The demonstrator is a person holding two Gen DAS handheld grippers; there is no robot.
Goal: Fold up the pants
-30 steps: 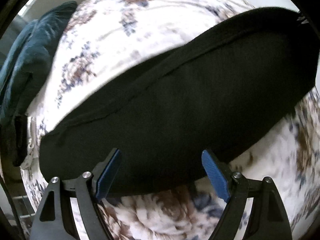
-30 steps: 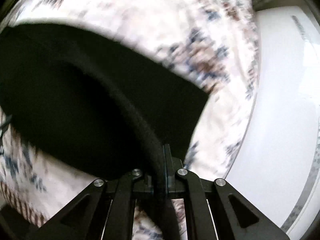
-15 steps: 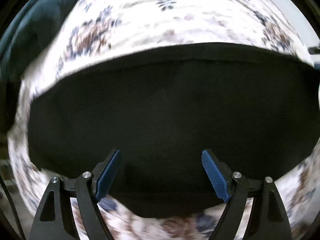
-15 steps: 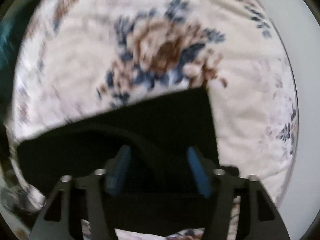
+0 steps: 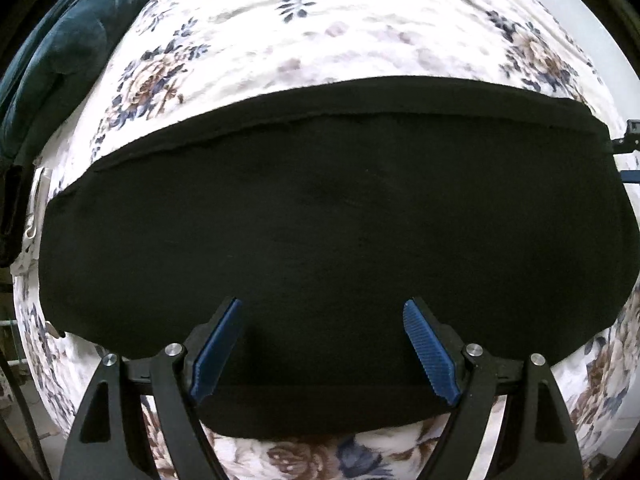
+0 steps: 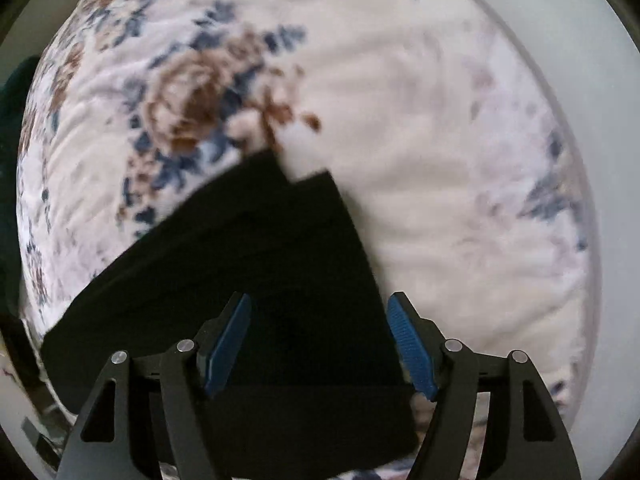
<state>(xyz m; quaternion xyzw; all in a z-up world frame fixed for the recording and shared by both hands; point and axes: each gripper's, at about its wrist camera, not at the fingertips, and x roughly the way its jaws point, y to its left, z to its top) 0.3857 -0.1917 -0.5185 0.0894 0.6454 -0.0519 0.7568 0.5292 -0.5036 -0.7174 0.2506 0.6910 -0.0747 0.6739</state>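
Black pants lying flat on the floral bedspread, folded into a wide band that runs nearly edge to edge across the left wrist view. Long folded edge with a visible seam on the far side, bare flowered cloth beyond it. Teal blanket bunched up at the bed's far left corner, well apart from the pants.

Left tool pointing straight down over the near edge of the pants, jaws spread wide, blue pads standing clear on either side with nothing pinched between them. Just black fabric underneath, not gripped.

Right tool over the other end of the pants, jaws opening at this moment. Black fabric between and below the fingers, but pads not pressing on it, so nothing held there either. From this view, pants ending in two stepped corners that don't quite line up, one layer poking out a bit past the other. Plain cream stretch of bedspread to the right of that end, big brown and blue rose print just beyond the corners. A bit of motion blur on the right view, so finer detail in the fabric layers hard to make out. Pale surface past the bed's right edge, can't tell what.
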